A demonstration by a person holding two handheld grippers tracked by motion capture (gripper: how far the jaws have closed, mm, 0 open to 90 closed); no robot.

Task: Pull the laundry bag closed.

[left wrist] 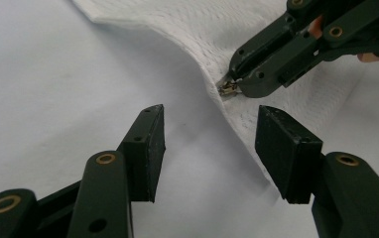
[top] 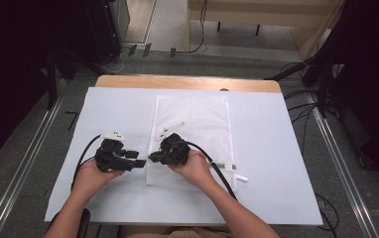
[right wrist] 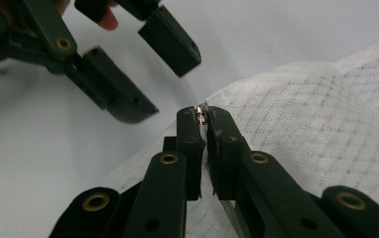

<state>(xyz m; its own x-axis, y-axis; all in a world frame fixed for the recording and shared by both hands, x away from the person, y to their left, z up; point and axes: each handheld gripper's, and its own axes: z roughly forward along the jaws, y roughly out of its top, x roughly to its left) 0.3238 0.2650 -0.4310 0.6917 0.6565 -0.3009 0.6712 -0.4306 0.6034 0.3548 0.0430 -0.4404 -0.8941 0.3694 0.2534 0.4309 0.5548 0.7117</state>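
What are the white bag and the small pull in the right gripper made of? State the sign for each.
White bag: looks like woven mesh fabric, matte, judging by its fine grid texture and soft fold. Small pull, clamped in the right gripper: probably metal, given its shiny brassy-silver glint; too small to be sure.

One mesh bag (top: 190, 134), two hand-held grippers (top: 139, 163)

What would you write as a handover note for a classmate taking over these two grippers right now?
Right gripper: shut on the metal zip pull at the near left edge of the white mesh bag.
Left gripper: open, holding nothing, just beside that edge over the white sheet.
Done: zip pull pinched, bag edge lifted a little.
Left: probably clamp the bag edge with the left gripper, then draw the zip along.
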